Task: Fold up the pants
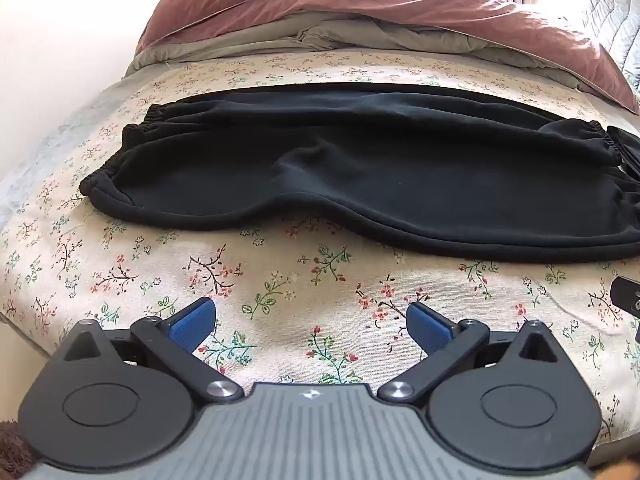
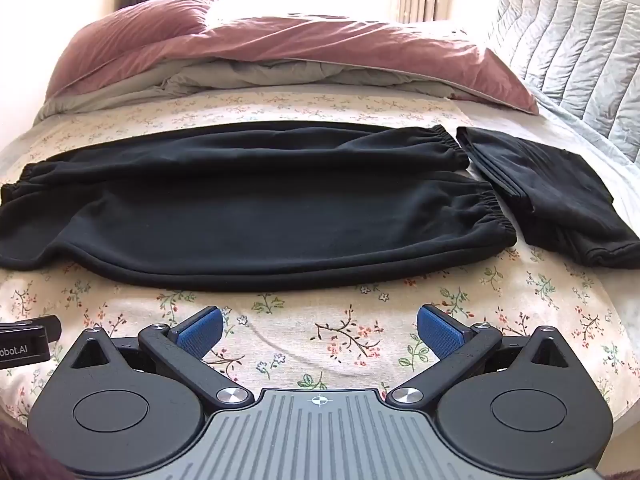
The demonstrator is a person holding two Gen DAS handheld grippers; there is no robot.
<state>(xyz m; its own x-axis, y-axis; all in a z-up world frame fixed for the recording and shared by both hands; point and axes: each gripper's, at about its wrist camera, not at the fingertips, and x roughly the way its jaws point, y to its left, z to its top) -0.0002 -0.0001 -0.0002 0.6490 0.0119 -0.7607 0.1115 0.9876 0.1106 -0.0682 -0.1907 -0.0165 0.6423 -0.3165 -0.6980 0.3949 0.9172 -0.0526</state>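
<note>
Left gripper point(image 1: 310, 322), black linkage arms with blue ribbed pads, sits nearest the lens in the left wrist view, jaws spread wide, nothing between them, only the cream floral-print bedsheet point(image 1: 280, 280) beneath. Right gripper point(image 2: 320, 326), same build, also released and empty, hovering over the same sheet. Both tilt down toward the bed, short of the garment.

Black fleece pants with elastic cuffs point(image 2: 248, 208) lie flat across the bed, folded lengthwise so one leg sits on the other, long axis running left to right; gathered elastic ends show at the right side in the right wrist view and at both ends in the left wrist view. Near edge of pants is just ahead of both grippers, not touching the pads.

Second black garment, already folded into a compact stack point(image 2: 548, 200), lies just beside the pants' right end. Dusty-pink duvet with grey underside point(image 2: 280, 44) bunched at the far side of the bed. Grey quilted cushion point(image 2: 568, 44) at far right. Bright window behind, blown out.
</note>
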